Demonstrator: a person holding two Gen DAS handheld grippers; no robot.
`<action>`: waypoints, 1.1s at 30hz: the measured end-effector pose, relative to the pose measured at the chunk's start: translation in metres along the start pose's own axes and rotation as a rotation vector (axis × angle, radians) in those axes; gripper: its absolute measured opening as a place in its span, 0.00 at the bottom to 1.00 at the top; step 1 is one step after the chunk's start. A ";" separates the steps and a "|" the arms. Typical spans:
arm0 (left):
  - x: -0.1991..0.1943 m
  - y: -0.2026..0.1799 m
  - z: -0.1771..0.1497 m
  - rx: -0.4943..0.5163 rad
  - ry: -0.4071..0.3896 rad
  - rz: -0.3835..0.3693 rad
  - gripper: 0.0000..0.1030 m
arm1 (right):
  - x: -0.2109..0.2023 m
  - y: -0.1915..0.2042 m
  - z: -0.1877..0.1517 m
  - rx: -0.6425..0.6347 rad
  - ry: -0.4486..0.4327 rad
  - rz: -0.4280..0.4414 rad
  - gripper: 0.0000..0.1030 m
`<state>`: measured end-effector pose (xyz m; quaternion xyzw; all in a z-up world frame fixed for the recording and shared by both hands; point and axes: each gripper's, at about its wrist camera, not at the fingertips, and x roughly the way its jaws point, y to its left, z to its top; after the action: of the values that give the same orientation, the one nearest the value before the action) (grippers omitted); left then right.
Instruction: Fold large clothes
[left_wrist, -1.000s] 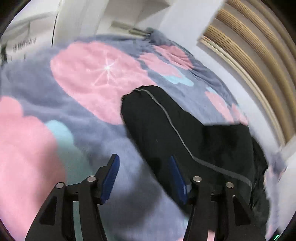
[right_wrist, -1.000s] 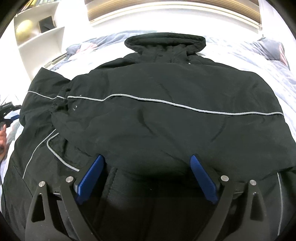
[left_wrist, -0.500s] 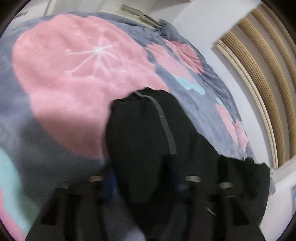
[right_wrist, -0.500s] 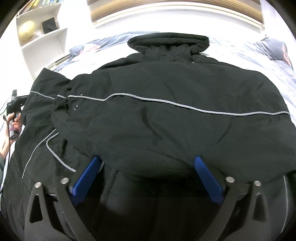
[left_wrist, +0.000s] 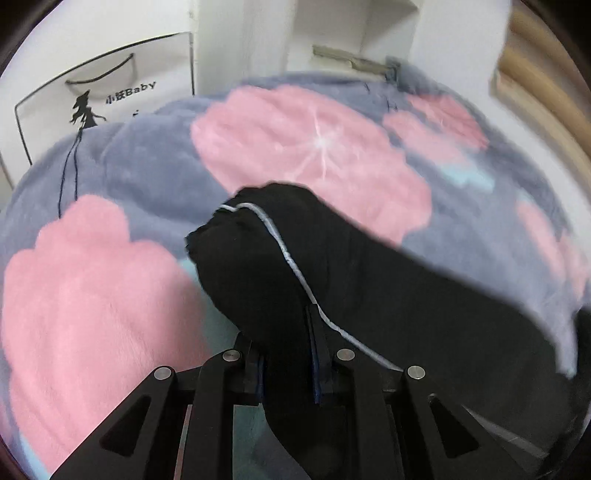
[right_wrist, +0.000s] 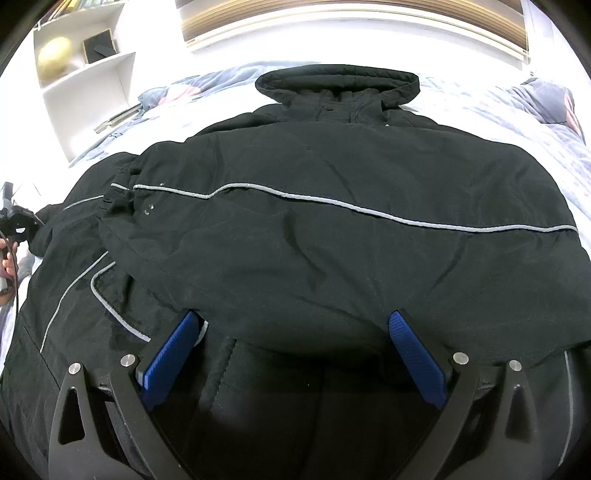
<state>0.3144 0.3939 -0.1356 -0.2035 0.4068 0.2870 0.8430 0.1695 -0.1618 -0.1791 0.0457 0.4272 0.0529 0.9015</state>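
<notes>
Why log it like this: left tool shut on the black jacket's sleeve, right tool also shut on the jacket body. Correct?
Not quite. The right tool is open, pads wide apart over the jacket body, as the right wrist view shows. The left tool is indeed shut on the sleeve.

- A home bedroom: a bed spread with a plush grey blanket (left_wrist: 155, 162) patterned in big pink and pale blue shapes
- White built-in shelves (right_wrist: 92, 74) beside the bed hold a yellowish ball (right_wrist: 54, 61) and a small dark box (right_wrist: 99, 46)
- A slatted wooden headboard (right_wrist: 351, 18) runs along the wall behind the bed
- A white paper shopping bag (left_wrist: 103, 99) printed with "Baby" stands at the bedside
</notes>
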 end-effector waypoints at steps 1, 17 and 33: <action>-0.010 -0.005 -0.003 0.022 -0.044 -0.016 0.17 | 0.000 0.000 0.000 0.000 0.001 0.000 1.00; -0.233 -0.128 -0.081 0.343 -0.236 -0.641 0.15 | -0.042 -0.001 0.002 0.044 0.004 0.053 1.00; -0.295 -0.323 -0.248 0.707 -0.062 -0.923 0.15 | -0.176 -0.079 -0.028 0.228 -0.193 0.075 1.00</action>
<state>0.2344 -0.0856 -0.0085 -0.0575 0.3222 -0.2573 0.9092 0.0418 -0.2622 -0.0720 0.1689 0.3397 0.0330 0.9247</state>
